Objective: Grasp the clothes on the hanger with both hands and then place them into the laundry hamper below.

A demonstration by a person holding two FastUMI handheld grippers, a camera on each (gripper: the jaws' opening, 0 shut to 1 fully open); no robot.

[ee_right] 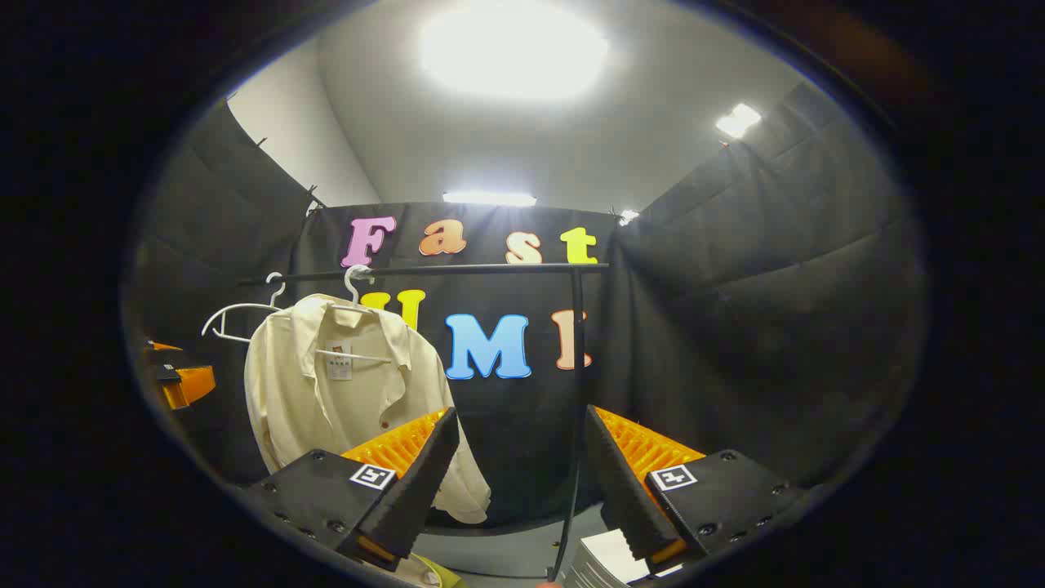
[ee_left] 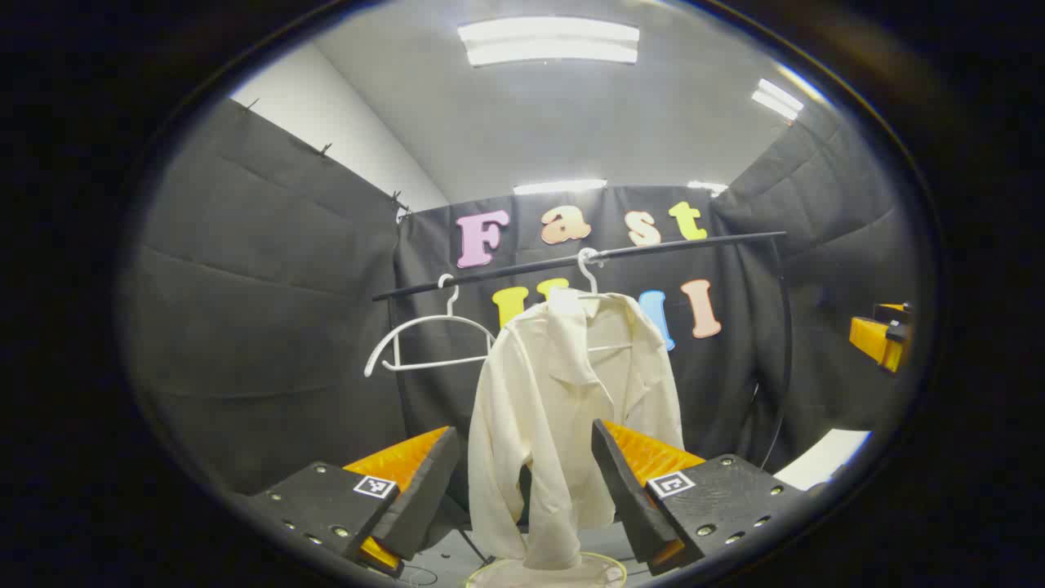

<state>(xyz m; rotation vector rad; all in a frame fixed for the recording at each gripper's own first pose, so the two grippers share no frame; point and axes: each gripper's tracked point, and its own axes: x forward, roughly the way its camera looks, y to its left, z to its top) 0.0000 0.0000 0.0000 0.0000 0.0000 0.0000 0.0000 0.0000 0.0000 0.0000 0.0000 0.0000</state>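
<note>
On the black rail (ee_left: 571, 263) across the booth's back wall, the cream shirt (ee_left: 563, 392) hangs on a white hanger (ee_left: 586, 273), collar up, sleeves loose; a second white hanger (ee_left: 429, 331) sits bare beside it, toward the rail's left end in the left gripper view. Task is at the start: nothing grasped, shirt fully on the hanger. Left gripper (ee_left: 522, 482) is released, jaws spread wide, lined up roughly with the shirt's lower half but apart from it. Right gripper (ee_right: 518, 482) is also released, jaws wide, aimed past the shirt at the rail's upright post (ee_right: 575, 408) near its right end; shirt (ee_right: 343, 384) sits off to its left. The other gripper shows as an orange block at the edge of each view. Hamper rim (ee_left: 547, 572) is just visible under the shirt's hem, pale and round, at the bottom of the left gripper view. Left to do, my read: close both on the fabric, lift off the hanger, lower into the hamper. Right needs to swing toward the shirt first.
</note>
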